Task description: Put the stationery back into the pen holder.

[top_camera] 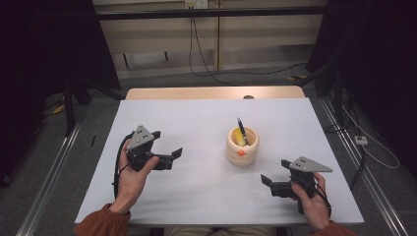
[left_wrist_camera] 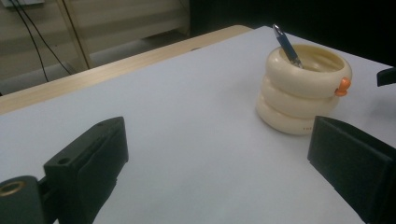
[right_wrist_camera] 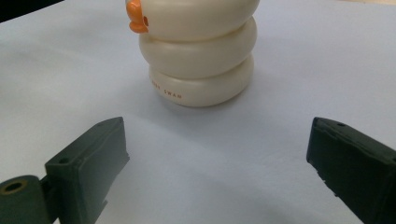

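Observation:
A cream pen holder made of three stacked rings stands right of the table's middle, with an orange beak on its front. A dark pen leans in it beside something yellow. My left gripper hovers to its left, open and empty, pointing toward the holder and the pen. My right gripper sits at the front right, open and empty, facing the holder from close by. Both pairs of jaws stand wide apart, with bare table between the left gripper's and the right gripper's.
A white sheet covers the table, with a wooden strip along its far edge. Cables run over the floor behind it, dark curtains hang on both sides, and a white power strip lies on the floor at the right.

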Demonstrator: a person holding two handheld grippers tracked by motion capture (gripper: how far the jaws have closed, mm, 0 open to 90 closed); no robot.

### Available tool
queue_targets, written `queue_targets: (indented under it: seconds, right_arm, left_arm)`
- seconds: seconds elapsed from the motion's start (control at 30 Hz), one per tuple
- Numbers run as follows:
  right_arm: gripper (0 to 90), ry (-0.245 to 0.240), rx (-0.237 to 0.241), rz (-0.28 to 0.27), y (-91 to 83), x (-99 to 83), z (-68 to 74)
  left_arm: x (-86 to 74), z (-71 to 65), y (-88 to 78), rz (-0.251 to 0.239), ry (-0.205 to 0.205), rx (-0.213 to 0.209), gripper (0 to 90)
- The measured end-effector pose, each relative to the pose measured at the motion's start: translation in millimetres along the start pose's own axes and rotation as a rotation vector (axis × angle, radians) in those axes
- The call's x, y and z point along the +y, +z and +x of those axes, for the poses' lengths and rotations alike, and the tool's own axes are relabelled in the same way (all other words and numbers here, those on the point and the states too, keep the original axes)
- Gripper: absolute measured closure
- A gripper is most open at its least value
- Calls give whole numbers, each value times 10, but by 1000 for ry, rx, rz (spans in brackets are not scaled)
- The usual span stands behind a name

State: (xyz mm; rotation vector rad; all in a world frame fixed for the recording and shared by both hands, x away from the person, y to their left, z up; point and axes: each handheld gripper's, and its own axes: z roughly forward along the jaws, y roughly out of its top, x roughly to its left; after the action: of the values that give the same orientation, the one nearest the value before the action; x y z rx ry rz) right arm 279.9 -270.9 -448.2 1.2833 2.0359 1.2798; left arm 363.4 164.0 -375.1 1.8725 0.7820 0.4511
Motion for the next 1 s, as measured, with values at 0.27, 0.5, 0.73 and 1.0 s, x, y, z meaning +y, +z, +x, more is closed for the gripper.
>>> queue_targets:
  seconds: [0.27, 0.5, 0.73, 1.0]
  right_arm:
    - [50, 0, -3, -1, -2, 0, -2]
    - [50, 1, -2, -2, -3, 0, 1]
    - [50, 1, -3, -1, 1, 0, 4]
    - [50, 0, -4, 0, 2, -2, 6]
  left_arm:
    - [-113, 40, -135, -10, -15, 44, 52]
    - [-208, 45, -223, 13, -14, 57, 53]
    - [-346, 29, -289, 22, -24, 69, 54]
    - [-510, 2, -369, 42, -32, 89, 53]
